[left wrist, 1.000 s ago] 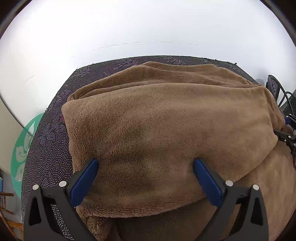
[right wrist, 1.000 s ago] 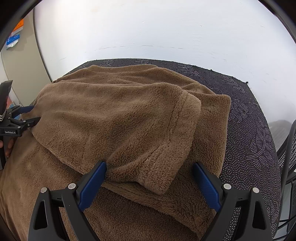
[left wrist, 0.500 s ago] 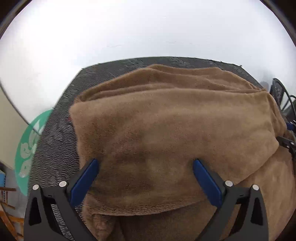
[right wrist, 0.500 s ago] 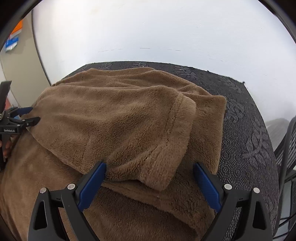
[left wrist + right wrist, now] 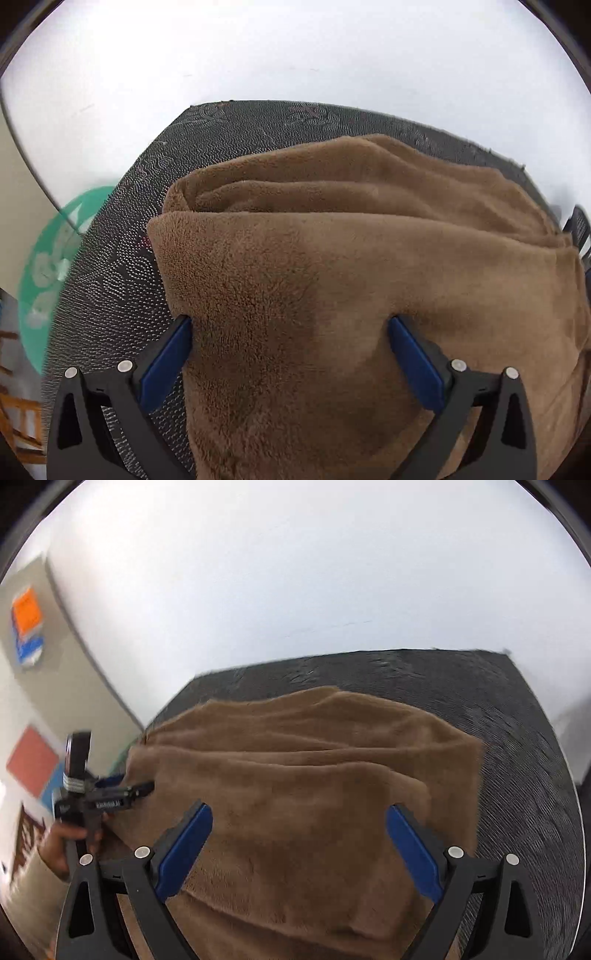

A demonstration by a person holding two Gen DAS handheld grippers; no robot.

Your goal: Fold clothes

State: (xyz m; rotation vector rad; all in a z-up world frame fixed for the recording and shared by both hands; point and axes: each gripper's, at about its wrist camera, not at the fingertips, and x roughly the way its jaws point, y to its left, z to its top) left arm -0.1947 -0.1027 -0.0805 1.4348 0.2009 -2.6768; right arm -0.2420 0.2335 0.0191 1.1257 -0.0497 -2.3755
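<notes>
The left gripper (image 5: 290,350) had its blue jaws spread wide, one at each side of a thick fold of the brown fleece garment (image 5: 332,280), the cloth bulging between them but not pinched. The right gripper (image 5: 299,838) likewise stood with its jaws wide apart above the fleece, closing on nothing. From the right wrist view the left gripper showed side-on at the garment's left edge, a hand (image 5: 64,840) in a pale sleeve holding its handle; whether its tips touched the cloth there, I could not tell. The garment lay in stacked folds across the dark patterned tabletop (image 5: 229,133), its layered edges running left to right, bare tabletop beyond it on the far and right sides. Behind stood a white wall (image 5: 295,572), with coloured signs (image 5: 26,624) at far left.
</notes>
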